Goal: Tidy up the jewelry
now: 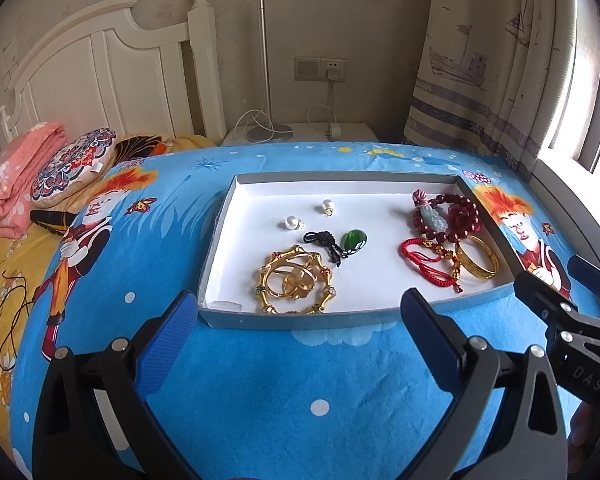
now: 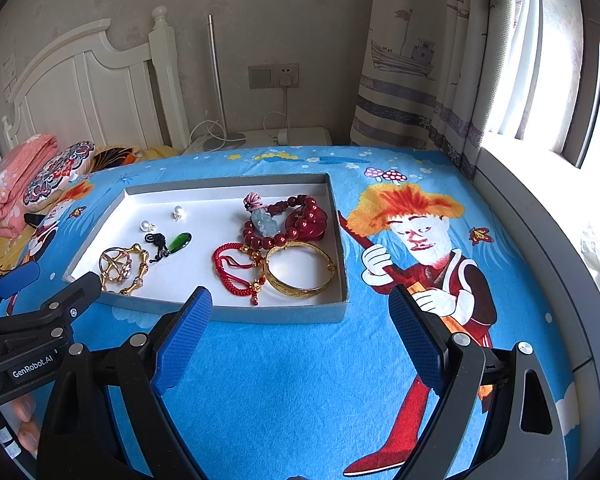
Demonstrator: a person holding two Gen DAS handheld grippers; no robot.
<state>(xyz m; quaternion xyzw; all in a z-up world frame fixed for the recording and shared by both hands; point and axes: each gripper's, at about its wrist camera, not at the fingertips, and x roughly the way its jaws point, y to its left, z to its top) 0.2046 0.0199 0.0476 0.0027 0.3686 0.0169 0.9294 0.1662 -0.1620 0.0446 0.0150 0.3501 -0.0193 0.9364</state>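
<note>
Left gripper (image 1: 300, 320): spread wide, empty, above the blue bed cover (image 1: 284, 392) just short of the tray's near wall.
Right gripper (image 2: 300, 320): spread wide, empty, by the tray's near right corner.
Tray (image 1: 300, 318): shallow grey box, white floor, lying on the bed.
Tray, left part: gold bamboo bangle (image 1: 296, 284), green pendant (image 1: 354, 240) on black cord, two pearl earrings (image 1: 292, 223).
Tray, right part: dark red bead bracelet (image 2: 300, 220), red cord bracelet (image 2: 236, 268), gold bangle (image 2: 300, 270), all touching.
</note>
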